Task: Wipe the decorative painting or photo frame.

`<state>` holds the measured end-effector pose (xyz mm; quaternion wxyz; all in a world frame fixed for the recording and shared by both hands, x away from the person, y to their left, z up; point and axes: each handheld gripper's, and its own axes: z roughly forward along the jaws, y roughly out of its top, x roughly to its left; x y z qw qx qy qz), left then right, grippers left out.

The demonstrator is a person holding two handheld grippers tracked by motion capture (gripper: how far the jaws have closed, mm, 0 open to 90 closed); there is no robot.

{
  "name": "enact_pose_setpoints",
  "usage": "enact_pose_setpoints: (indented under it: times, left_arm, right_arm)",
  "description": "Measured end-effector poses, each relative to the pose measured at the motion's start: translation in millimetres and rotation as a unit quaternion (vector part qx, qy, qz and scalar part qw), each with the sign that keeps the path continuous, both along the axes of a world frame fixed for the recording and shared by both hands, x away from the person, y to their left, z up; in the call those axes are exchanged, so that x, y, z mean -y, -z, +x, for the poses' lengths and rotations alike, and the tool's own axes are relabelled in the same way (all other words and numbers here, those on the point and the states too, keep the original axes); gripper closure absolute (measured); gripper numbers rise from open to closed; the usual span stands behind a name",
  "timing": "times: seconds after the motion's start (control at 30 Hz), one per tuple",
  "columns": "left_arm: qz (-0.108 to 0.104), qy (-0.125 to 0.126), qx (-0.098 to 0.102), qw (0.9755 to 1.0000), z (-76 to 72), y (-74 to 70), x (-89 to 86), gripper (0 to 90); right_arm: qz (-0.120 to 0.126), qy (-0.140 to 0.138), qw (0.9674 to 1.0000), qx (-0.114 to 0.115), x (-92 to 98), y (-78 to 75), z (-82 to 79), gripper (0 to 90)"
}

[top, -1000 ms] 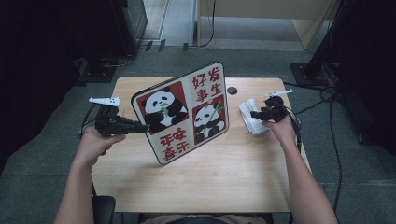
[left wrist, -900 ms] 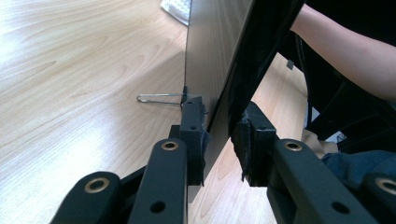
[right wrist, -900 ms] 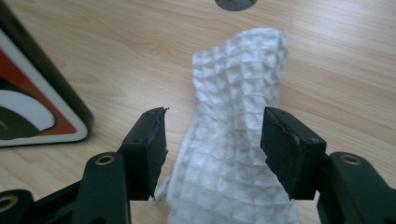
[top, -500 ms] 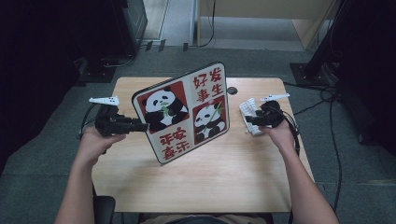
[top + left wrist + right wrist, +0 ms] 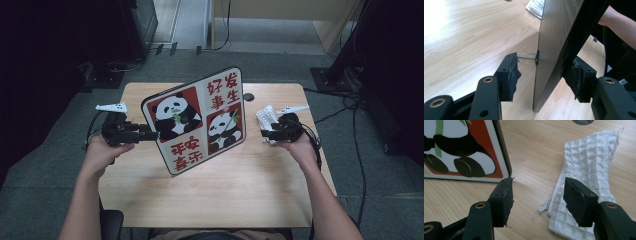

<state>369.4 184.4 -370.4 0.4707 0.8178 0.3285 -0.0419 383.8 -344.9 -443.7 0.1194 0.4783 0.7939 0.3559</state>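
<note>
A panda picture board [image 5: 200, 120] with red Chinese characters stands tilted on the wooden table [image 5: 225, 195]. My left gripper [image 5: 146, 134] straddles its left edge. In the left gripper view the board [image 5: 554, 37] runs between the jaws of the left gripper [image 5: 542, 67]. Those jaws have just been opening, and the left pad [image 5: 514, 72] stands clear of the board. A white waffle cloth [image 5: 265, 116] lies right of the board. My right gripper [image 5: 266, 134] hovers open beside it. In the right gripper view the right gripper [image 5: 537, 190] is empty, between the board's corner [image 5: 461, 150] and the cloth [image 5: 589, 162].
A thin wire prop [image 5: 526, 56] juts from the board's back. A small dark round disc [image 5: 248, 96] sits on the table behind the board. Cables [image 5: 350, 115] trail off the right side, and dark equipment stands around the table.
My right hand has drifted slightly nearer to me and toward the board. The left hand and the board have stayed where they were.
</note>
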Motion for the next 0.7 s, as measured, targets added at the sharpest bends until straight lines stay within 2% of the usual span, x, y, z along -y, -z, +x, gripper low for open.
enact_pose_setpoints:
  times: [0.2, 0.37, 0.7]
  left_arm:
    - [0.004, -0.008, 0.009, 0.9999, 0.4, 0.9, -0.9, 41.0]
    - [0.004, -0.016, 0.015, 0.9998, 1.7, 1.8, -1.7, 38.6]
    - [0.006, -0.033, 0.021, 0.9992, 4.0, 3.8, -3.1, 37.6]
  right_arm:
    - [-0.006, -0.013, 0.9998, -0.010, -6.4, 2.3, -6.4, 40.5]
    - [-0.007, -0.026, 0.9996, -0.008, -12.7, 2.3, -10.8, 40.3]
    - [-0.012, -0.031, 0.9993, -0.017, -15.0, 7.4, -8.1, 39.9]
